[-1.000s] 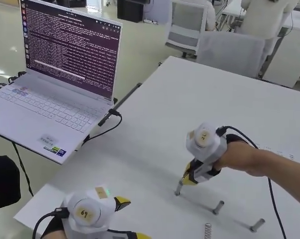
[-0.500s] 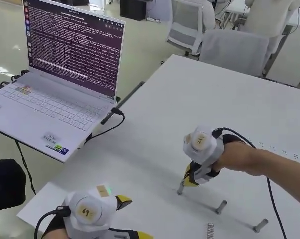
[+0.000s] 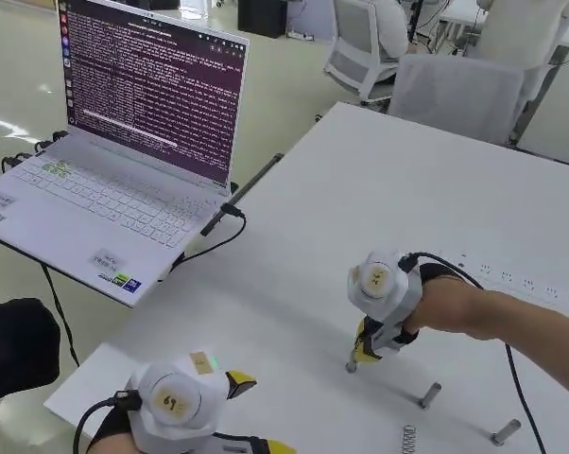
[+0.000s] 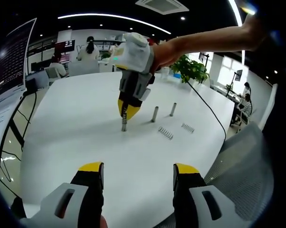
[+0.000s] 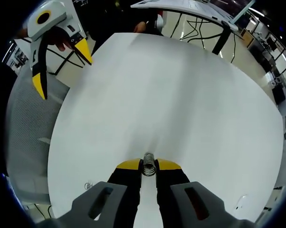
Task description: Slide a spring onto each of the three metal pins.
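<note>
While the left yellow-tipped gripper [image 4: 138,172] hangs wide open and empty above the white table [image 4: 67,118], the right gripper [image 5: 148,167] clamps a coiled steel spring [image 5: 148,161] directly over the nearest upright metal pin [image 3: 352,366].

- The right gripper [image 3: 365,353], closed on a spring [image 5: 148,164], has come down lower over the pin [image 3: 351,365].
- Less of this pin shows under its jaws now.
</note>
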### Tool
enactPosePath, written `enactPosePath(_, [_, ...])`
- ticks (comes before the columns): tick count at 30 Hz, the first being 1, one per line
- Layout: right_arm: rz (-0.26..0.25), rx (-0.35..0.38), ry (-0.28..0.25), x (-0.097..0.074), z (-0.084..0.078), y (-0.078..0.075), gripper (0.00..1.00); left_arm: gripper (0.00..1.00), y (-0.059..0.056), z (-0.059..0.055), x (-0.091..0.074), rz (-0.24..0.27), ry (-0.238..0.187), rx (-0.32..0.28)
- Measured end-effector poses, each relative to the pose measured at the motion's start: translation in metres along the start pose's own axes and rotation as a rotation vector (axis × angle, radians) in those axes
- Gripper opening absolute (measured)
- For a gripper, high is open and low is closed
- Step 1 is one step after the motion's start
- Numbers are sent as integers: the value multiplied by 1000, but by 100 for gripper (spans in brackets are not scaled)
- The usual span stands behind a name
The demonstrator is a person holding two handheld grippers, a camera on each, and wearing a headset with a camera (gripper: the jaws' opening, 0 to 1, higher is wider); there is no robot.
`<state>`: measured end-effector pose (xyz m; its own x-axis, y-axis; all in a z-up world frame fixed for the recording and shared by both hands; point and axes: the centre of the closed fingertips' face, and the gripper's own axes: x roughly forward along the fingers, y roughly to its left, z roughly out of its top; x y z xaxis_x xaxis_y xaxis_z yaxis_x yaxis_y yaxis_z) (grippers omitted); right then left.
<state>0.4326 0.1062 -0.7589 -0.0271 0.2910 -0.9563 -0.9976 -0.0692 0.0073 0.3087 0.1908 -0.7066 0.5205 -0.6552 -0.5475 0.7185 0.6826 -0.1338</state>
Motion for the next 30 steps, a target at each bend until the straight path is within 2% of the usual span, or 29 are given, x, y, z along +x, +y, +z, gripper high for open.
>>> enactPosePath(16, [12,-13,32,17,-2,0,9,55,5,2,-3,10,-6,-6])
enactPosePath(25, [3,7,20,11,-2,-3,11,56,4,7,-1,5,-16,-5])
enactPosePath(30, [-9,13,15,6,-2,-4,16,56,3,12,0,-1,-19,5])
